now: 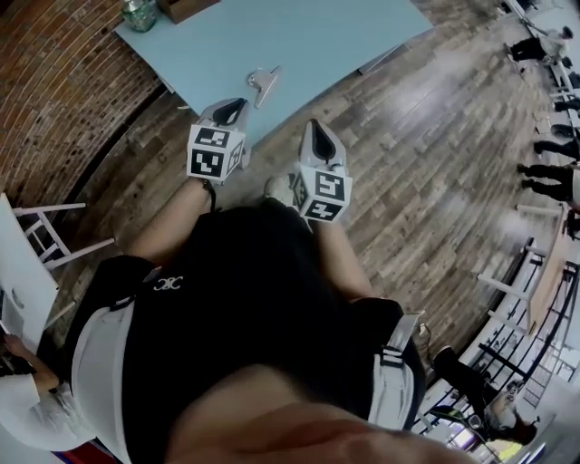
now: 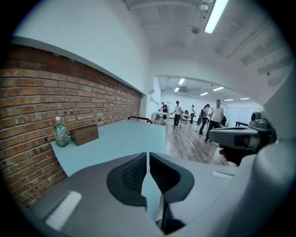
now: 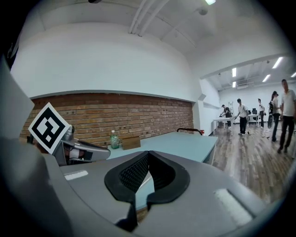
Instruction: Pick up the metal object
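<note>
Metal object: lying on the pale blue tabletop, close to the near corner, and nothing is touching it.
Look of it: small, silvery and shiny, a folded bit of sheet metal with a thin arm poking out to one side. It reads like a clip of some kind, but it's too small here to be sure.
Left claw: hovering over the tabletop's near corner, just short of the metal object, nose aimed its way. The jaws are pinched down to a thin slit with nothing between them.
Right claw: off the tabletop, out over the wooden floor, beside the left claw. Its jaw tips are together and it's empty too.
Progress: very early, I'd say. This is the approach and no more: no contact, no grip, no lift yet.
Left to do: spread one claw, bring it down around the metal object, close on it and raise it clear.
Handling guess: it sits low and looks thin, so the jaws would probably need to come right down to the surface. On that smooth top it could skid away if nudged.
Also on the tabletop: a green bottle and a wooden box at the far end by the brick wall, well apart from the metal object.
</note>
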Motion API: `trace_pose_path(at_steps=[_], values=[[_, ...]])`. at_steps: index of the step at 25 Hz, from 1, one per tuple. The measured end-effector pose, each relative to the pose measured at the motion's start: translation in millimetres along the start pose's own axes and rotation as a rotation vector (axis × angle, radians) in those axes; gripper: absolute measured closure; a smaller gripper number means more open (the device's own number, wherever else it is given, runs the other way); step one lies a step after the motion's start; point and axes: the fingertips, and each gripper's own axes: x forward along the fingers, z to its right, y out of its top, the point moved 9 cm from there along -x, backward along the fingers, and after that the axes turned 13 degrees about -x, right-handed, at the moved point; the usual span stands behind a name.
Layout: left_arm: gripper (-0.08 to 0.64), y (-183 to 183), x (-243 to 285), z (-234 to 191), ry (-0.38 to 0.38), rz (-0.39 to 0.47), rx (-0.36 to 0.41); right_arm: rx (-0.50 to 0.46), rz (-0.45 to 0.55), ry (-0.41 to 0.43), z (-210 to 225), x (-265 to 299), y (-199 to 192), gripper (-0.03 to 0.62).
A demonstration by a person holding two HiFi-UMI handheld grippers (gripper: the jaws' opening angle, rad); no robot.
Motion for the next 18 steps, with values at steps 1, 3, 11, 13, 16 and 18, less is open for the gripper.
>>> trace_pose_path(at_steps=[1, 3, 11, 13, 16, 18], values=[[0.546, 3.3, 7.4, -1.5, 0.014, -0.003, -0.004, -0.003, 0.003, 0.015, 6.3, 9.7, 2.9, 0.577], [0.531, 9.3, 21.2, -4.5, 0.044, -0.009, -0.013, -0.012, 0.005, 0.052, 17.0, 29.2, 8.1, 0.577], [0.525, 22.3, 59.4, -17.5, 0.166, -0.024, -0.068, -0.038, 0.010, 0.208, 39.8, 93.1, 18.1, 0.577], [0.520, 21.4, 68.9, -21.2, 0.181, -0.044, -0.084, -0.043, 0.007, 0.241, 43.8, 103.4, 17.9, 0.577], [0.484, 15.3, 87.3, -27.0, 0.185, -0.103, -0.114, -0.055, 0.001, 0.284, 50.4, 115.6, 17.8, 0.577], [0.472, 11.4, 101.8, -32.6, 0.195, -0.141, -0.118, -0.063, -0.011, 0.302, 55.4, 125.0, 16.0, 0.577]])
